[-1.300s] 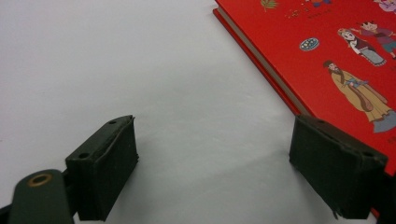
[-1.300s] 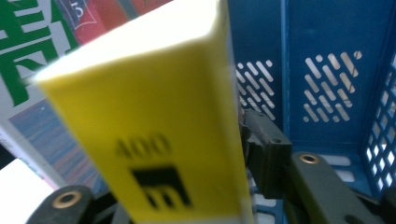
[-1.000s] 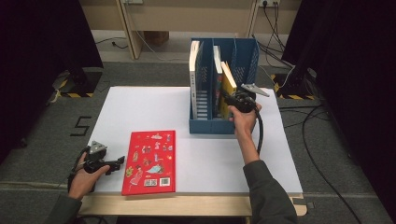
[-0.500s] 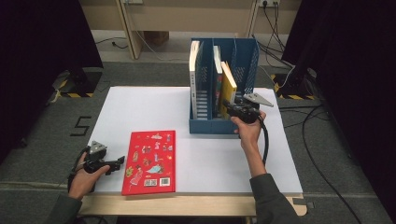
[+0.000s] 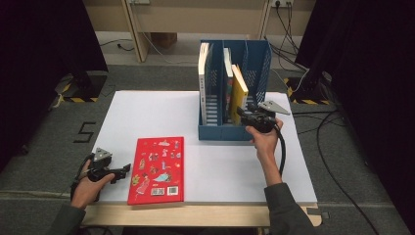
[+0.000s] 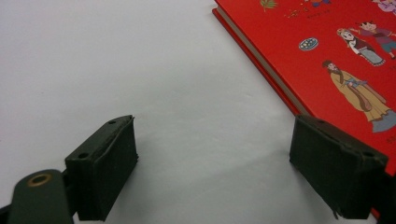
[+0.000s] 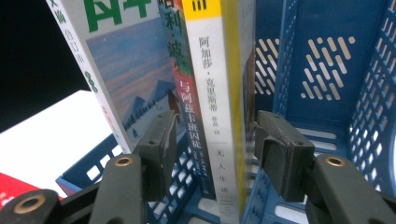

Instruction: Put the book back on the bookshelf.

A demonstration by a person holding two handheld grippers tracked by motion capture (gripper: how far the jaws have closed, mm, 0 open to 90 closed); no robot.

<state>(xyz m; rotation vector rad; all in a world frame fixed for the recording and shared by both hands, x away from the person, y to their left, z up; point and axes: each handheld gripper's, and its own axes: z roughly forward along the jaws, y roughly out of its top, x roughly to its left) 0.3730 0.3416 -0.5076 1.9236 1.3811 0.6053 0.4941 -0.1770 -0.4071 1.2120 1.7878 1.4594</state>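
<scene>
I count one blue file rack [image 5: 230, 131] at the table's far edge with three upright books; the yellow-spined book [image 7: 224, 116] leans in the middle compartment. My right hand-held gripper [image 7: 210, 149] points level into the rack, jaws straddling that spine, spread, just opened slightly. One red book [image 5: 157, 169] lies flat near the front-left corner; left hand-held gripper [image 6: 212, 163] rests beside it, spread, empty.
</scene>
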